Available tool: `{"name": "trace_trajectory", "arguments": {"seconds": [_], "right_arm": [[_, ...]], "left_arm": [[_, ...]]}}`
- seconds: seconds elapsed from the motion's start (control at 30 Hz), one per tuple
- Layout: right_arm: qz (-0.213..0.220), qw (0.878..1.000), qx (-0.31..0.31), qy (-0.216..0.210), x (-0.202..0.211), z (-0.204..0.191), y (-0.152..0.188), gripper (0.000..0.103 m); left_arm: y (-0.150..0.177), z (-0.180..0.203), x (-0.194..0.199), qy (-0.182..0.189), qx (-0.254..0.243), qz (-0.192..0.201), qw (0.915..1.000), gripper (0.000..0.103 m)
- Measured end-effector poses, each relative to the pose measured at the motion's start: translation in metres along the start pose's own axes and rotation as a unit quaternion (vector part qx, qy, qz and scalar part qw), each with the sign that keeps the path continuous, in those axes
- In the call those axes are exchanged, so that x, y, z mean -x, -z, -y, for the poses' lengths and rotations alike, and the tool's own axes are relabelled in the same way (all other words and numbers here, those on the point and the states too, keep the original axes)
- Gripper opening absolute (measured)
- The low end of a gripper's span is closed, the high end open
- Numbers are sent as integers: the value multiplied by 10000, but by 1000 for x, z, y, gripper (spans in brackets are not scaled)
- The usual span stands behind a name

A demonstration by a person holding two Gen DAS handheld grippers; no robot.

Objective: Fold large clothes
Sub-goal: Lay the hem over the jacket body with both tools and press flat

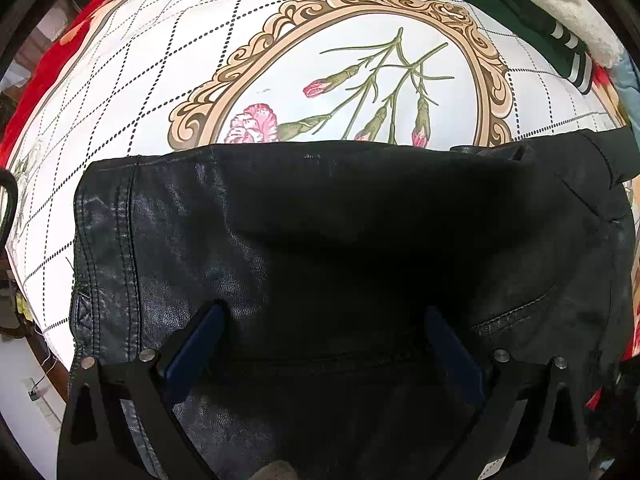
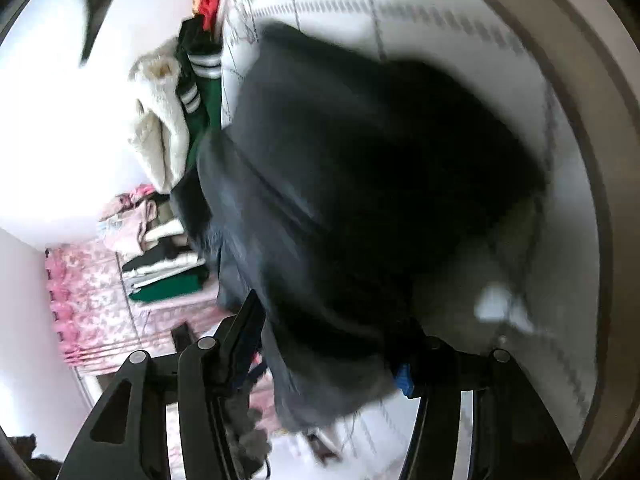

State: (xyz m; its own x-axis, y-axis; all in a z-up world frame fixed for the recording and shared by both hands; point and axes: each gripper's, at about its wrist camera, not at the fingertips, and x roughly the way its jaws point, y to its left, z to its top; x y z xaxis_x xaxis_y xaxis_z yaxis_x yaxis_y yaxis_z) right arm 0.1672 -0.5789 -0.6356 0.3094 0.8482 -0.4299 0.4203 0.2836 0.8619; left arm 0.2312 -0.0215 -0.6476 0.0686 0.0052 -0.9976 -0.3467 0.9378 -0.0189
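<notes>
Folding the black jacket (image 1: 320, 240) on the flowery bed sheet (image 1: 160, 60): mostly folded already, looking nearly done. Left gripper (image 1: 322, 316) fingers spread wide over it; right gripper (image 2: 332, 340) blurry, seeming released too.

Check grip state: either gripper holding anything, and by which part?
Left gripper is open over the black leather jacket, gripping nothing. The right gripper has the jacket between its fingers, but motion blur hides whether it is clamped and where.
</notes>
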Motion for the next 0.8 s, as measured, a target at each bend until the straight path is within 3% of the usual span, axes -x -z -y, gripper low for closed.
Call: {"name": "trace_trajectory", "arguments": {"seconds": [0.1,0.2,0.27,0.33,0.37,0.4,0.6,0.8], "right_arm": [[15,10000,-65,-13,-1,4,8,58],[576,9959,-479,-506,-7,7,-9,58],[844,9936,-416,-620,-16,-3,-23,58],[950,9944,-66,-461,-25,-21,-30,52],[973,9945,20,-399,-28,-28,-33,33],[1001,9943,27,-370,-30,-35,-37,27],[1319,9889,508,-462,4,-94,-40,21],[1571,9767,1463,47,44,-172,-35,21]], "left_arm": [[-4,3,-4,-9,-15,18,10000,103],[-3,5,-3,-2,-15,63,10000,103],[-1,5,-2,1,-25,88,10000,103],[-3,5,-1,0,-47,141,9999,103],[-7,6,-1,-9,-69,169,9998,103],[-10,9,-1,-4,-99,188,9998,103],[-31,47,-2,282,-474,281,9981,103],[-56,114,-10,718,-951,443,9919,103]]}}
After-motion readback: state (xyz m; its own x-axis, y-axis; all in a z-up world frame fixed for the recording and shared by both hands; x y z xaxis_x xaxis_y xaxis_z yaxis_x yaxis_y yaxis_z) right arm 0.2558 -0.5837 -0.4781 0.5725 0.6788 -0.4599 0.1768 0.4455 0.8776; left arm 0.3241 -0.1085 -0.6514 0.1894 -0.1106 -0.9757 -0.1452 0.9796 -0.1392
